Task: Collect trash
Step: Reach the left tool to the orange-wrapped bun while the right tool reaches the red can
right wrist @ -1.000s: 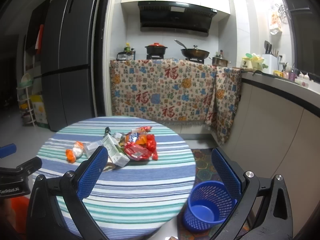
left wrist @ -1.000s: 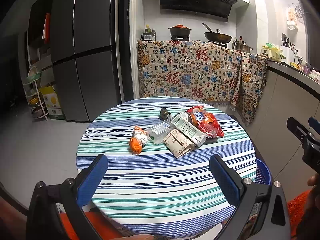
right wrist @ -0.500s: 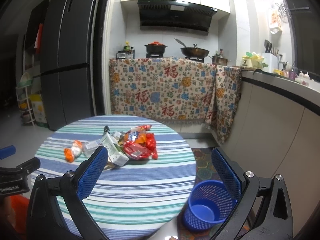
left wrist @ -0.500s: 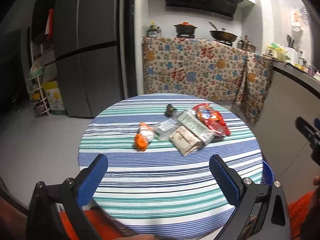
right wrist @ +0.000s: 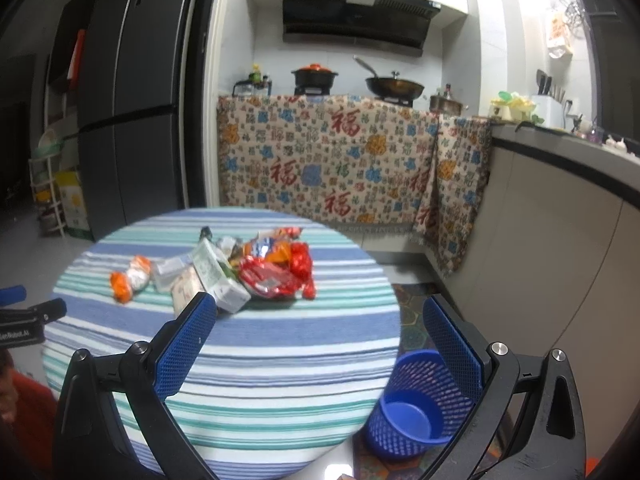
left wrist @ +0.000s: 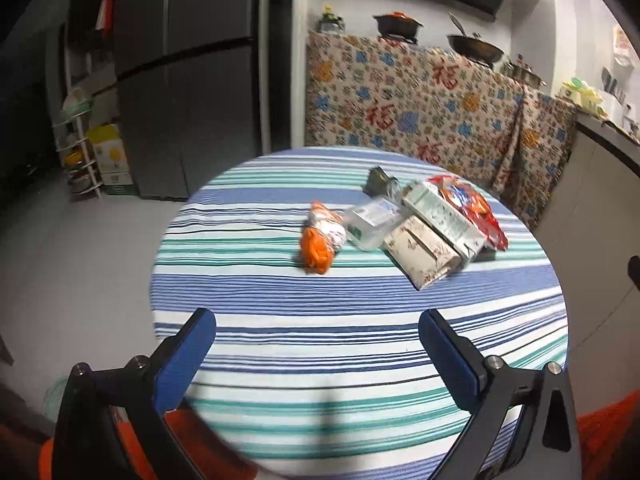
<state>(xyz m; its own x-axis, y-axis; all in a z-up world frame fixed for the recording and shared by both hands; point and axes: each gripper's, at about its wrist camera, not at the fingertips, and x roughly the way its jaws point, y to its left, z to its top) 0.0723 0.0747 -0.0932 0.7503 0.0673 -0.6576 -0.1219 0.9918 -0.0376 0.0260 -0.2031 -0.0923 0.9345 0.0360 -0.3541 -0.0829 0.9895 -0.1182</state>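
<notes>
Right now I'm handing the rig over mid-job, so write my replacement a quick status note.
Left gripper: open, empty, above the table's near edge.
Right gripper: open, empty.
Trash: orange wrapper, clear packet, beige carton, green-white carton and red snack bag lie clustered on the striped table.
Blue bin: on the floor right of the table, looks empty.
Done: nothing. Left: everything.

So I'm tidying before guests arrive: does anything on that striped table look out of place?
Yes. A pile of trash lies on the round table: an orange wrapper, a clear plastic pack, cartons and a red snack bag. The blue basket on the floor looks empty.
</notes>
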